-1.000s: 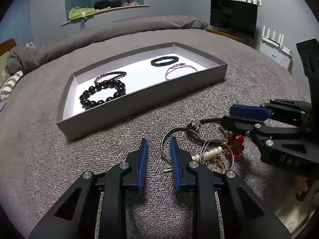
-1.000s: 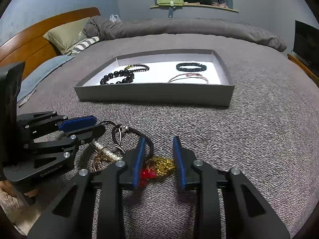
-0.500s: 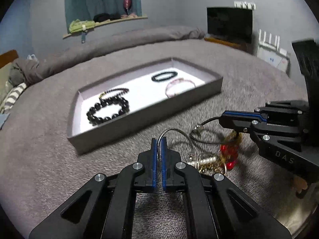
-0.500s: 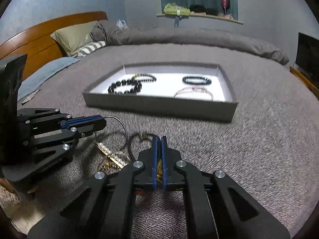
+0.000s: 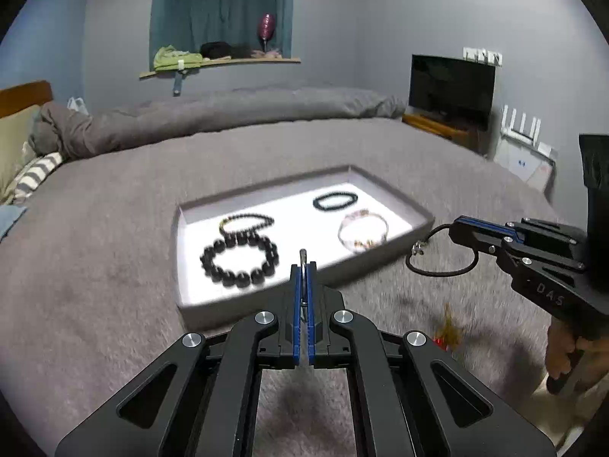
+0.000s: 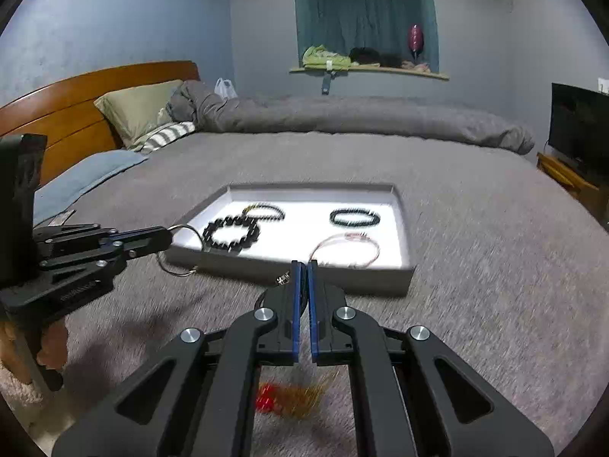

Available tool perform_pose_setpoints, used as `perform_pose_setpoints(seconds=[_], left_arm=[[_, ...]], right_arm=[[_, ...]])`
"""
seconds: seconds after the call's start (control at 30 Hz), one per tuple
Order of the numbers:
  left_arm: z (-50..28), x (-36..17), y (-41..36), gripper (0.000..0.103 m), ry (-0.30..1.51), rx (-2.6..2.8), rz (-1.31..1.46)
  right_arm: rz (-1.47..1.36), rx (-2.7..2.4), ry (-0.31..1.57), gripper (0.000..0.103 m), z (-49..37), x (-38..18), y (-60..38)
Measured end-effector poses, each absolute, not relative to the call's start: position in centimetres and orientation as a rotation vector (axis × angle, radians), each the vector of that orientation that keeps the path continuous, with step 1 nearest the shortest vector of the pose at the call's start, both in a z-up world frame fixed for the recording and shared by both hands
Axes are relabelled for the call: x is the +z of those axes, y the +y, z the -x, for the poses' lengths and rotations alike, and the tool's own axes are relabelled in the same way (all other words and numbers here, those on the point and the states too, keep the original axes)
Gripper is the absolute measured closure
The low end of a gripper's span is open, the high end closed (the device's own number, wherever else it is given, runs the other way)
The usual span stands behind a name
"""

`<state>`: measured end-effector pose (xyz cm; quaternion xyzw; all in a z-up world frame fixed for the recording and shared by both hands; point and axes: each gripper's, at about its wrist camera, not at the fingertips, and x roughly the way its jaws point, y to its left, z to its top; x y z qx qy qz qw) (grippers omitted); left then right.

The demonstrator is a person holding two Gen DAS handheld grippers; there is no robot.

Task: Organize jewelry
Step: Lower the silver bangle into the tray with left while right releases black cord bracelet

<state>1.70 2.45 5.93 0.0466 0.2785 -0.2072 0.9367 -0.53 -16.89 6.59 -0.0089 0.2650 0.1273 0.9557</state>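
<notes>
My left gripper (image 5: 303, 266) is shut on a thin silver bangle (image 6: 182, 245) and holds it above the bed, near the tray's front left corner. My right gripper (image 6: 303, 264) is shut on a black cord bracelet (image 5: 441, 262) with a metal charm, lifted just in front of the grey tray (image 5: 396, 255). The tray (image 6: 403, 278) holds a big black bead bracelet (image 5: 239, 262), a thin dark bead strand (image 5: 247, 221), a dark bead bracelet (image 5: 335, 201) and a pink wire bracelet (image 5: 363, 230). A red and gold piece (image 6: 293, 400) lies on the blanket below.
The grey blanket (image 6: 495, 266) covers the bed all round the tray. Pillows (image 6: 137, 114) and a wooden headboard (image 6: 76, 91) are at the left. A TV (image 5: 451, 89) stands at the right. A rolled duvet (image 5: 228, 114) lies behind the tray.
Both grippers closed on pieces from the tangled pile and lifted them up and toward the tray. The bangle and the black cord bracelet came apart from the pile, which stayed on the blanket.
</notes>
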Motion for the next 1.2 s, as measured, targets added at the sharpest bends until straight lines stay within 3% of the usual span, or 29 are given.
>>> perform_pose_setpoints(seconds=[0.4, 0.77, 1.2], left_arm=[[-8.6, 8.3, 1.4, 0.100, 0.561, -0.434, -0.034], [-13.4, 2.6, -1.3, 0.100, 0.755, -0.523, -0.032], [-15.3, 0.3, 0.5, 0.100, 0.831, -0.463, 0.001]], right_arm=[[-0.003, 0.209, 0.523, 0.099, -7.1, 8.1, -17.2], [-0.020, 0.216, 0.653, 0.099, -14.0, 4.6, -16.5], [0.027, 0.214, 0.762, 0.099, -16.3, 1.9, -15.2]])
